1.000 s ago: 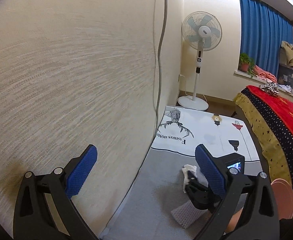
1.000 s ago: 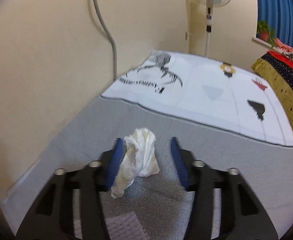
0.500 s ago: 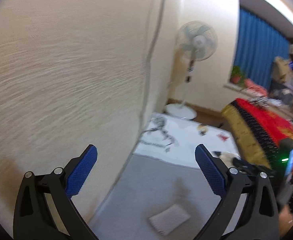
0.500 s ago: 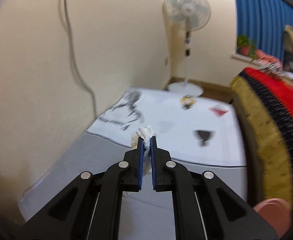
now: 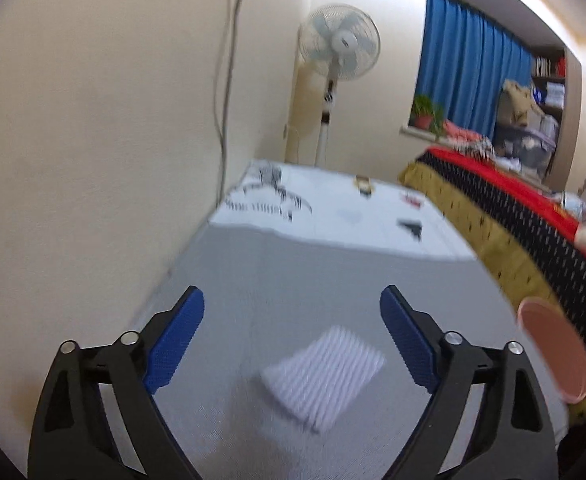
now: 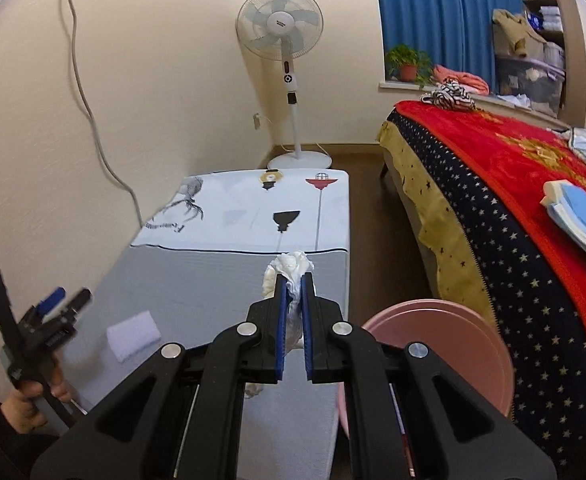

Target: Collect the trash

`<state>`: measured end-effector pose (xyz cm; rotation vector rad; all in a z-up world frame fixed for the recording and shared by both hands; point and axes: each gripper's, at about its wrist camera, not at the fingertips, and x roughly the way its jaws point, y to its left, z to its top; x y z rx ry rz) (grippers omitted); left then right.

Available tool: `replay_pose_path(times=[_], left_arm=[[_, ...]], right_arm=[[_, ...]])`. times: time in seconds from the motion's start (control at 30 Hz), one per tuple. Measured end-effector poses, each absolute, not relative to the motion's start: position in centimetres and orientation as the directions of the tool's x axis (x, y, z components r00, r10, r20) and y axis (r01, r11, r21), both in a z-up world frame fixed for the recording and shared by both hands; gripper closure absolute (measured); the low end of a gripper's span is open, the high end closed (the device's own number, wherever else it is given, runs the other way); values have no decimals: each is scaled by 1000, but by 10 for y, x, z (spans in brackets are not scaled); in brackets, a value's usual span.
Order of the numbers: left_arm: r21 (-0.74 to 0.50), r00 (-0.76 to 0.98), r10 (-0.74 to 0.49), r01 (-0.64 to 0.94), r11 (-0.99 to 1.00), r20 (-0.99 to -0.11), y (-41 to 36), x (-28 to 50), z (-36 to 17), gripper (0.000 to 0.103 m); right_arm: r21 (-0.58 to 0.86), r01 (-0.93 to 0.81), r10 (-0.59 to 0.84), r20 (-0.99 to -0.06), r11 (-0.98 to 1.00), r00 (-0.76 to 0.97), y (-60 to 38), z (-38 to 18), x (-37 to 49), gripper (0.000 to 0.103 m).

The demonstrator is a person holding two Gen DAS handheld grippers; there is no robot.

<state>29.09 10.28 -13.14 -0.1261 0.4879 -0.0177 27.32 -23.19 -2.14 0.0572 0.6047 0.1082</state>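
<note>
My right gripper [image 6: 293, 282] is shut on a crumpled white tissue [image 6: 289, 270], held up above the grey mat [image 6: 197, 280]. A pink bin [image 6: 433, 348] stands just right of it, beside the bed. A flat white ribbed pad [image 5: 323, 374] lies on the grey mat [image 5: 293, 272], between and just below the blue pads of my left gripper [image 5: 293, 320]. The left jaws are closing and stand wide, touching nothing. In the right wrist view the left gripper [image 6: 59, 300] hovers left of the white pad [image 6: 133, 334], held by a hand.
A wall with a hanging cable [image 6: 93, 120] runs along the left. A standing fan [image 6: 281, 32] is in the far corner. A bed with a red and starred blanket [image 6: 493, 184] fills the right. The pink bin [image 5: 555, 350] shows at the left view's right edge.
My right gripper closed on the tissue, lifted it off the mat and carried it right toward the pink bin. My left gripper dropped down over the white pad and its jaws narrowed slightly.
</note>
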Motion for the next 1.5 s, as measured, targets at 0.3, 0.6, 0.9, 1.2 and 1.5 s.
replay_pose_path(times=[0.3, 0.6, 0.9, 1.2, 1.5], left_arm=[[-139, 816, -110, 37, 990, -568, 103, 303, -170, 43], [-109, 782, -132, 83, 991, -610, 93, 308, -180, 103], [-126, 776, -183, 134, 983, -603, 93, 297, -171, 94], [-98, 745, -190, 165, 981, -639, 64, 306, -174, 55], [-55, 727, -169, 179, 982, -666, 57, 311, -182, 99]], right_arm=[[70, -108, 129, -566, 992, 814, -229, -26, 279, 95], [52, -134, 139, -569, 990, 811, -223, -30, 281, 95], [64, -125, 139, -566, 990, 813, -229, -28, 279, 95], [57, -140, 148, -566, 988, 811, -230, -28, 277, 95], [61, -140, 150, -568, 988, 809, -230, -29, 279, 95]])
